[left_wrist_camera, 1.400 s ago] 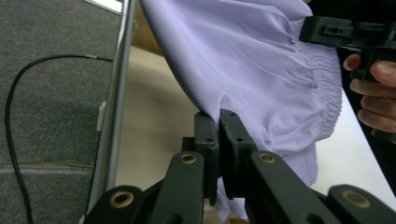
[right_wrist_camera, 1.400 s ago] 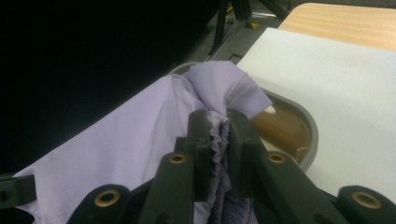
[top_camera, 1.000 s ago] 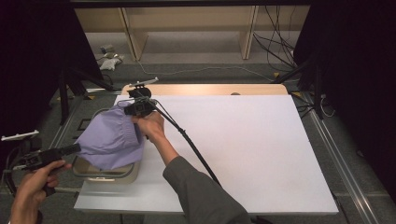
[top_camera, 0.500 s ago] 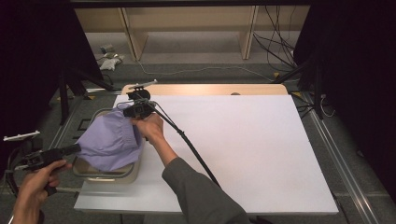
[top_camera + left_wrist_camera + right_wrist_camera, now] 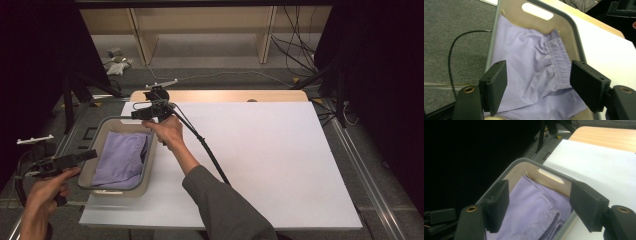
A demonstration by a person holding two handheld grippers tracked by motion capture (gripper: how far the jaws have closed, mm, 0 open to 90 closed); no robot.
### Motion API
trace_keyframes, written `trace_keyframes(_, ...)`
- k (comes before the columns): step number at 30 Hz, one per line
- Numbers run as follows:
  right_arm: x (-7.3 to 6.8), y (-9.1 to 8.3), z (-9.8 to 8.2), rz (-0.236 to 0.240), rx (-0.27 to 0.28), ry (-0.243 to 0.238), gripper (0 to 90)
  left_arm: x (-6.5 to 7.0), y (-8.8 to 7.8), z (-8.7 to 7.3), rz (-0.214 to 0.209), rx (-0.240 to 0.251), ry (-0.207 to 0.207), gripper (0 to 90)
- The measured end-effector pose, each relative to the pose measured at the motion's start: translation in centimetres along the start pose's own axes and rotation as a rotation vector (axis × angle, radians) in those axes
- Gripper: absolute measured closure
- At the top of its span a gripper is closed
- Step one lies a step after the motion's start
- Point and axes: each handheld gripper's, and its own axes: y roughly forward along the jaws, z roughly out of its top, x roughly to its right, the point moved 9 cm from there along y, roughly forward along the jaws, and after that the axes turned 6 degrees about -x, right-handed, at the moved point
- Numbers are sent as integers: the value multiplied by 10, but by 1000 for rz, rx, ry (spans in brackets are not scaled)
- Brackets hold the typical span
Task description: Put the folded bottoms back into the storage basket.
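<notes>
A lavender cloth with an elastic band lies crumpled inside a beige bin on the table's left edge. My right gripper hovers over the bin's far right corner, open and holding nothing. In the right gripper view the gripper looks down on the cloth and the bin's handle slot. Left of the bin, off the table, my left gripper is open and points at it. In the left gripper view the cloth lies between and beyond the spread jaws of the gripper, inside the bin.
A white sheet covers the table, with a wooden strip along the far edge. The right gripper's black cable runs across the sheet by the forearm. A thin cable lies on grey carpet left of the bin.
The cloth, held bunched above the bin by the right gripper, has been let go and now lies flat inside it. The right gripper opened; the left one barely moved.
</notes>
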Motion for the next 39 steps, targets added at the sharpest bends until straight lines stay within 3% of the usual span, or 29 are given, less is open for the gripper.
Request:
trace_keyframes(11, 22, -27, -1, -13, 30, -3, 244, 25, 11, 0, -38, 1, 36, 224)
trace_keyframes(19, 39, -51, -4, -21, 53, -7, 204, 48, 24, -2, -47, -1, 79, 210)
trace_keyframes(24, 49, -68, -6, -52, 64, -40, 199, 63, 32, -5, -72, 1, 101, 210)
trace_keyframes(39, 82, -114, -17, -66, 123, -41, 167, 96, 49, -13, -118, 6, 159, 196)
